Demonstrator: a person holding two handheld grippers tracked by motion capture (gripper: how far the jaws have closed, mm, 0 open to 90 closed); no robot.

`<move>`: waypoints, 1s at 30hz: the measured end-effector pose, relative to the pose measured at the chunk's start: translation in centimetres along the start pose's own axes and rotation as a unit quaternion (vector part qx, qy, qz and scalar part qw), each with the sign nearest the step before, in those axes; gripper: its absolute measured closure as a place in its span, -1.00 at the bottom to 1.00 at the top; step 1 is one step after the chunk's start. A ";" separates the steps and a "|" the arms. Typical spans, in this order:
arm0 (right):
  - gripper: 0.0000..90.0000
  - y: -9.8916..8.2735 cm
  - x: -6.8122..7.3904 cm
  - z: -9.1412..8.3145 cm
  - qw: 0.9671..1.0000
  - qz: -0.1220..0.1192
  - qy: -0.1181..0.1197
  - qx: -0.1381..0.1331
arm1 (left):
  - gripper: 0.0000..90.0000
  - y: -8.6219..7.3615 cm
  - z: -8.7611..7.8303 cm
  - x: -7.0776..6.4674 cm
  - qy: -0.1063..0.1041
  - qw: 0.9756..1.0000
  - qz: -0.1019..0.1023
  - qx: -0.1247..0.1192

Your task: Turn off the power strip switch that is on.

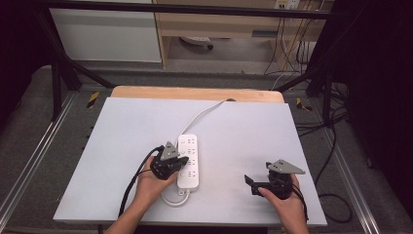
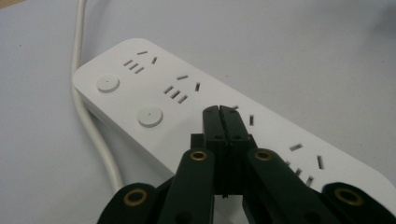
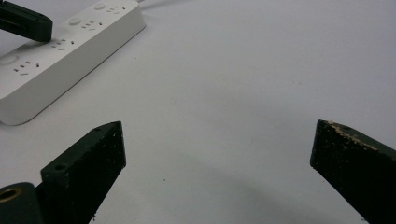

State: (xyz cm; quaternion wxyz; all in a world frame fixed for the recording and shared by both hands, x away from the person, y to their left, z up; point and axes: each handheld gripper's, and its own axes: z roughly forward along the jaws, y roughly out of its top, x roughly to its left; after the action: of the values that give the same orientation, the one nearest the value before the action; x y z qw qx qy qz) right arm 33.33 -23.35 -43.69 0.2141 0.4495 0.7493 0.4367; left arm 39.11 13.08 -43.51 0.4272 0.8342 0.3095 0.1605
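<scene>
A white power strip (image 1: 189, 161) lies mid-table, its cable (image 1: 204, 113) running to the far edge. In the left gripper view the strip (image 2: 140, 88) shows round buttons (image 2: 150, 116) beside its sockets. My left gripper (image 2: 219, 112) is shut with nothing between its jaws, its tips just over the strip's top face near the middle; whether they touch it I cannot tell. In the high view this left gripper (image 1: 183, 160) reaches onto the strip from the left. My right gripper (image 1: 258, 174) sits to the right of the strip, apart from it. Its jaws (image 3: 217, 140) stand wide open over bare table.
The grey table mat (image 1: 122, 146) covers a wooden table (image 1: 195, 92). The strip's cable loops out past its near end (image 1: 173, 199). In the right gripper view the power strip (image 3: 70, 46) and the left gripper's tip (image 3: 28, 23) lie at the upper left. Metal frame rails and floor cables (image 1: 336, 146) surround the table.
</scene>
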 end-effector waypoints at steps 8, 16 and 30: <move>-0.91 0.0 -0.1 -0.1 1.000 0.002 0.000 0.000 | 1.00 0.1 -0.5 0.3 -0.004 1.000 -0.013 -0.025; -0.91 0.0 -0.1 -0.1 1.000 0.003 0.000 -0.001 | 1.00 0.2 -0.8 0.4 -0.014 0.999 -0.024 -0.039; -0.91 0.0 -0.2 -0.1 1.000 0.002 -0.002 -0.002 | -0.09 0.8 -1.4 0.5 -0.014 0.994 -0.044 -0.098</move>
State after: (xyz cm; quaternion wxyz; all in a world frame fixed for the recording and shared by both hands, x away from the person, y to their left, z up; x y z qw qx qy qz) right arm 33.33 -23.54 -43.64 0.2153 0.4514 0.7468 0.4384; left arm 39.08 13.92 -42.01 0.5181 0.7761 0.3223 0.1592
